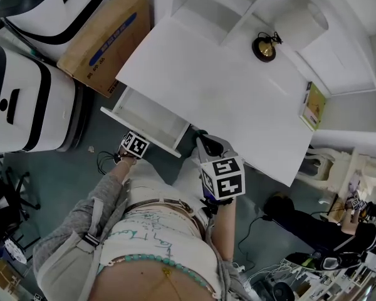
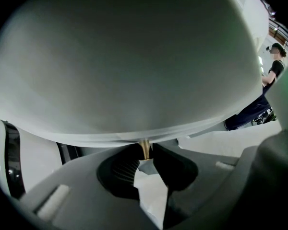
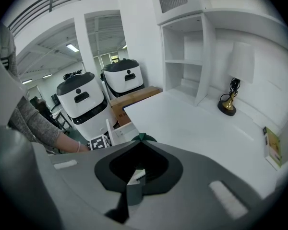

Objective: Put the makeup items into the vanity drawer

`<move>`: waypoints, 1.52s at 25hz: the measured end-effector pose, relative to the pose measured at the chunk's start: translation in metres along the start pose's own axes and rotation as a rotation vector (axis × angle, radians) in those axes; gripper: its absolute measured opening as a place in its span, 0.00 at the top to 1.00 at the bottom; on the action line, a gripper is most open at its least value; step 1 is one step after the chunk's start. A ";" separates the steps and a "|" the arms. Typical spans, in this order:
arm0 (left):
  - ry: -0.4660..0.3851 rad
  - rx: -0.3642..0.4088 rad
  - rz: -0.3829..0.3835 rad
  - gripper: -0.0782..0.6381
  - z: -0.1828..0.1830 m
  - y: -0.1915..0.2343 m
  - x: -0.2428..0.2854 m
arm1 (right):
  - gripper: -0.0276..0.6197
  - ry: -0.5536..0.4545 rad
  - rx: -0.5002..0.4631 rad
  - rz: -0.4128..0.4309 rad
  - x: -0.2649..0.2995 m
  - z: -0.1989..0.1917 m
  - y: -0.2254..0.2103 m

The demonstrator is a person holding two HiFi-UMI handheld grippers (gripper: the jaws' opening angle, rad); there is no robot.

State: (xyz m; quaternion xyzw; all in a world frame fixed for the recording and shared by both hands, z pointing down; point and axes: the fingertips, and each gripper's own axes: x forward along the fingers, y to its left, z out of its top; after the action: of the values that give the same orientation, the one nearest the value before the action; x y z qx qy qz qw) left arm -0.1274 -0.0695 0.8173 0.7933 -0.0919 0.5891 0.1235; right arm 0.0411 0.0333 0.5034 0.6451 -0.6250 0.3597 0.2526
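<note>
At the open drawer (image 1: 144, 134), my left gripper (image 2: 145, 156) clamped on its gold knob (image 2: 144, 148); my right gripper (image 3: 139, 137) closed, empty.

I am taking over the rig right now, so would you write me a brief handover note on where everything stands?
Left gripper: jaws shut on the gold knob of the vanity drawer, which stands pulled out.
Right gripper: jaws together, empty, near the vanity's front edge.
Items: no makeup visible; the tabletop shows only a lamp and a flat greenish item, and the drawer's visible part looks bare.
Done: drawer open. Left: locate the makeup items, load them, shut the drawer.
</note>
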 end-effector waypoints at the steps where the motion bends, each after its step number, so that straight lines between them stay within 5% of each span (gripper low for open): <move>1: 0.001 -0.002 0.001 0.76 -0.002 0.000 0.000 | 0.91 0.001 -0.003 0.004 0.001 0.000 0.001; 38: 0.001 -0.050 0.012 0.76 -0.019 -0.004 -0.002 | 0.91 0.121 -0.156 0.199 0.090 0.005 0.045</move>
State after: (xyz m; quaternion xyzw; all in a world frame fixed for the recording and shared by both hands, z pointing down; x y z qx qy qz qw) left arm -0.1446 -0.0601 0.8208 0.7890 -0.1110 0.5880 0.1397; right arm -0.0060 -0.0307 0.5652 0.5356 -0.6956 0.3713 0.3024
